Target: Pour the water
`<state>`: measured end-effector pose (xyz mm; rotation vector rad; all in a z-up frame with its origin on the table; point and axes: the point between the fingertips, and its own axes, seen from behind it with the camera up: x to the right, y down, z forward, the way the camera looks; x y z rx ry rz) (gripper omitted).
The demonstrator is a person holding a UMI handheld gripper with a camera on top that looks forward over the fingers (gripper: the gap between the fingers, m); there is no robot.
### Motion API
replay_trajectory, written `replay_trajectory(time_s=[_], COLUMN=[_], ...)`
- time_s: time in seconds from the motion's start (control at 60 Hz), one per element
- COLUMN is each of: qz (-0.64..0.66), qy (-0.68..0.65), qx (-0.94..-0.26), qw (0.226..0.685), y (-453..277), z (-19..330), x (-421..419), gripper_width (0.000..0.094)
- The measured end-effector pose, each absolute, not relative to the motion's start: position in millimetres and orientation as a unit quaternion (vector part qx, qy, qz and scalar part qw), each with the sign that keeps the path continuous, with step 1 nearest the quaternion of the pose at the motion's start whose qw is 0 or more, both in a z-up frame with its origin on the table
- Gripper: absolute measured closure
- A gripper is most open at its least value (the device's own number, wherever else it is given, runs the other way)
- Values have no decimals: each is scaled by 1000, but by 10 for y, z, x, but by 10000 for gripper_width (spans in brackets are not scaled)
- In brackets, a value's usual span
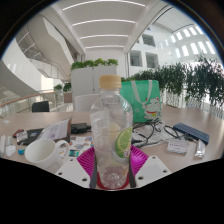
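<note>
A clear plastic water bottle [110, 125] with a tan cap and a green lime picture on its label stands upright between my fingers, held off the table. My gripper [111, 170] is shut on the bottle, and its magenta pads [87, 160] press on both sides of the bottle's lower part. A white cup [44, 153] stands on the table to the left, beyond the left finger.
The table [170, 125] is cluttered: a dark box [192, 132] at the right, cables and papers behind the bottle, small items at the left. A green bag [143, 98] and white planters with plants stand behind.
</note>
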<state>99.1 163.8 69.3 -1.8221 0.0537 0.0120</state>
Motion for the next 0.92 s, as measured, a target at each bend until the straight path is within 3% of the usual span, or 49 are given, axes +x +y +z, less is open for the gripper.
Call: replay_trajectory(time_s=[0.167,0.267,0.383,0.683,0.917], qz=[4,9,5,-22,-57], qy=[31,49,59,78,76], qx=[-811,-837,-846,-841,-837], qw=[584,545,530,535,539], y=[1547,1293,709,-961,-1881], z=[657,615,755,1703,2246], x=[1002,948,839,250,-138], gripper_width=[364,82,86,100,105])
